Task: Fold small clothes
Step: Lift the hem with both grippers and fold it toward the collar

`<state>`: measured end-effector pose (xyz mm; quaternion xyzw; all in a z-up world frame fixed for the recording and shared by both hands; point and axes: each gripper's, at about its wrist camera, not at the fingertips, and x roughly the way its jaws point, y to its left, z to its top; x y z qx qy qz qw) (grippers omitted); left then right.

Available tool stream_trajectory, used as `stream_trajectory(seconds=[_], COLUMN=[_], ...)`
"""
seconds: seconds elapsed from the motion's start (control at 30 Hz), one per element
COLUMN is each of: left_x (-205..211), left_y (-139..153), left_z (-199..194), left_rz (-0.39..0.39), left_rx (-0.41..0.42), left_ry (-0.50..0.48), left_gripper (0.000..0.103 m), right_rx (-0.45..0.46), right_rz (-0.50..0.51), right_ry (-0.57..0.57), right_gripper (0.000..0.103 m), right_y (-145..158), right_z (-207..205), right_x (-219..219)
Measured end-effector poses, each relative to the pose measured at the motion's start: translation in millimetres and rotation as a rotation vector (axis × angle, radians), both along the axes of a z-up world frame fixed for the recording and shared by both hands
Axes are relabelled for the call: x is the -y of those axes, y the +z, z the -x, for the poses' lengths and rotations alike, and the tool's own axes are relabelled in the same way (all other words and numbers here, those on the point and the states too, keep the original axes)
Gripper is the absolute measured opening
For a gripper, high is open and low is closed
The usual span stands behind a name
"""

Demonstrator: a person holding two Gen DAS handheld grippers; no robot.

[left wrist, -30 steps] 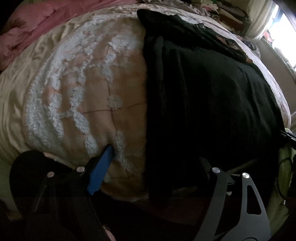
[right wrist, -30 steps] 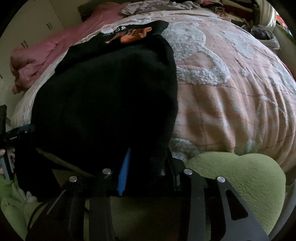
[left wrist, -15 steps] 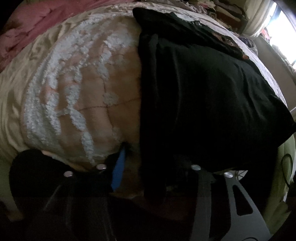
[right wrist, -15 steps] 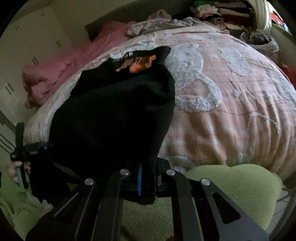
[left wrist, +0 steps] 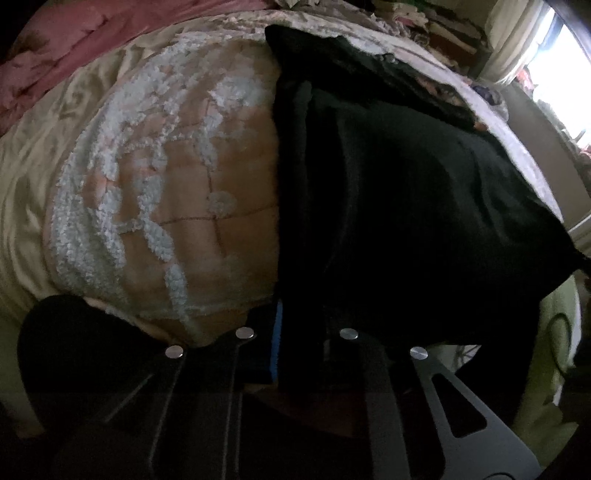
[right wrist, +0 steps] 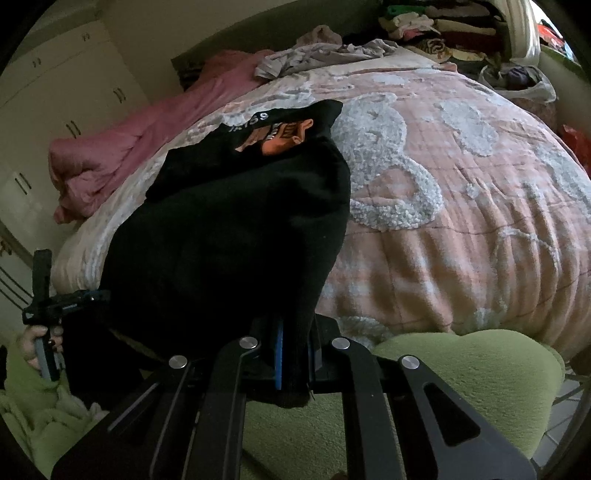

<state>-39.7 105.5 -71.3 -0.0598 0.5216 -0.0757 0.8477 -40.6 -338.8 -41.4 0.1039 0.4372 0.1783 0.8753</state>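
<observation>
A black garment (left wrist: 406, 192) with an orange print (right wrist: 284, 138) lies across the pink quilted bedspread (left wrist: 177, 177), its near edge hanging off the bed. My left gripper (left wrist: 295, 339) is shut on the garment's near left corner; blue pad lining shows beside the cloth. My right gripper (right wrist: 295, 354) is shut on the near right corner, with a tuft of black cloth sticking out below the pads. In the right wrist view the left gripper (right wrist: 79, 297) shows at the far left, held by a hand (right wrist: 37, 339).
A pink blanket (right wrist: 122, 155) is bunched at the bed's far left. Loose grey clothes (right wrist: 325, 51) and stacked folded laundry (right wrist: 443, 29) sit at the head. A green fleece cover (right wrist: 461, 373) lies at the foot. White wardrobe doors (right wrist: 62, 85) stand on the left.
Both grippers have closed on the black garment's near edge. The right gripper has risen and tilted up, lifting its corner off the bed; more of the room shows.
</observation>
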Motion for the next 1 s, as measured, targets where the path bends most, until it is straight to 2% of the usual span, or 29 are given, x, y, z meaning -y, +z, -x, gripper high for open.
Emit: stream_trajectory(seconds=[0.37, 0.6, 1.0], left_x=[-5, -5, -7], left_y=[36, 55, 77], left_z=[4, -1, -20], left_rz=[0.05, 0.059, 0.063], left_rx=[0.098, 0.162, 0.227], left_ry=[0.021, 0.032, 0.057], left_gripper=[0.006, 0.005, 0.006], right_rx=[0.075, 0.133, 0.177], right_rz=[-0.024, -0.05, -0.06], right_ry=[-0.016, -0.049, -0.074], right_gripper=[0.008, 0.008, 0.008], right_y=[21, 39, 55], right_z=[4, 3, -5], right_x=[3, 6, 5])
